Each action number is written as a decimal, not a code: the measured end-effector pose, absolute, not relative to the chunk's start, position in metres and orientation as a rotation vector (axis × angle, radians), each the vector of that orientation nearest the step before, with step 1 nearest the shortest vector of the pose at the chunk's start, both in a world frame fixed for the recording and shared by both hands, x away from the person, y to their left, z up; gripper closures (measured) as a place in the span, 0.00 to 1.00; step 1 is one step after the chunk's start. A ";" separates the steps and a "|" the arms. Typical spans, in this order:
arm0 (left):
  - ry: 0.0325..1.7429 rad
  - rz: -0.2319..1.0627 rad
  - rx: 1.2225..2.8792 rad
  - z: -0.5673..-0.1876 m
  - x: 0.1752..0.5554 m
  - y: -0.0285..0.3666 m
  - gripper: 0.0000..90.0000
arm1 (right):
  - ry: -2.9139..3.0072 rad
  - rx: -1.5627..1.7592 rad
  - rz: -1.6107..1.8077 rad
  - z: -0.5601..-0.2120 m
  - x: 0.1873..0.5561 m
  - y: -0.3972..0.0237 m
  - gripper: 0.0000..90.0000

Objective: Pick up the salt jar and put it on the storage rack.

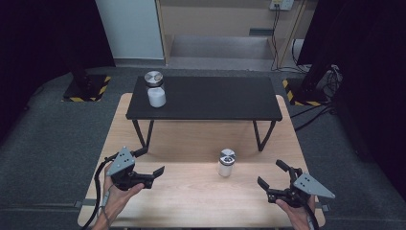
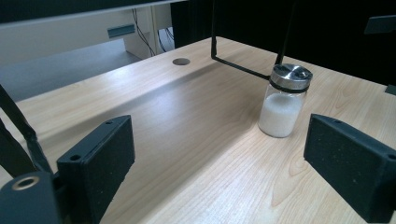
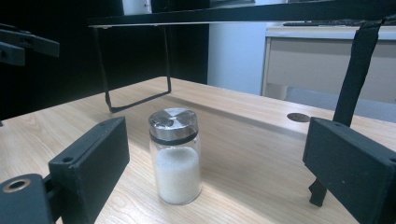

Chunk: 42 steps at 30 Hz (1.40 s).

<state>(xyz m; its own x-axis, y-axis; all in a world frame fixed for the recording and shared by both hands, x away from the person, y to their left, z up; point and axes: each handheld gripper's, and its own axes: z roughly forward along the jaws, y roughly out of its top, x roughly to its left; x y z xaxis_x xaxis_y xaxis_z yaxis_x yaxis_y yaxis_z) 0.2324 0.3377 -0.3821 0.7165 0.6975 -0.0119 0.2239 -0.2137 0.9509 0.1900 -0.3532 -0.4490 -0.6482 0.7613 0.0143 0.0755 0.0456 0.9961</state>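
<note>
We hold the left gripper (image 1: 152, 165) low at our left, jaws spread wide, pointing right; our left hand (image 1: 119, 191) grips underneath; the right gripper (image 1: 271, 176) mirrors it, jaws apart, right hand (image 1: 294, 211) below.

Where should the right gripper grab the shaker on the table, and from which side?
Grip the glass body of the shaker, just under the metal cap. It stands upright with straight round walls. Come in level with the right gripper, which is open, already faces it, and has bare table between.
</note>
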 end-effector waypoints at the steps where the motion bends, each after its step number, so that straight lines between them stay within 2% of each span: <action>1: 0.731 0.515 1.778 -0.383 0.232 0.338 0.08 | 1.791 0.842 1.651 -0.449 0.190 -0.353 0.08; 42: 0.729 0.523 1.831 -0.399 0.227 0.336 0.08 | 1.817 0.838 1.653 -0.450 0.193 -0.351 0.08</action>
<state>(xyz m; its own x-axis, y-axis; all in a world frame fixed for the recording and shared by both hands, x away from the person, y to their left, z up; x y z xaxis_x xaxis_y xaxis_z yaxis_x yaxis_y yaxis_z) 0.2272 0.3363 -0.3991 0.7188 0.6950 0.0148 0.2374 -0.2654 0.9345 0.1931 -0.3514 -0.4498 -0.6614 0.7498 0.0176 0.0883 0.0546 0.9946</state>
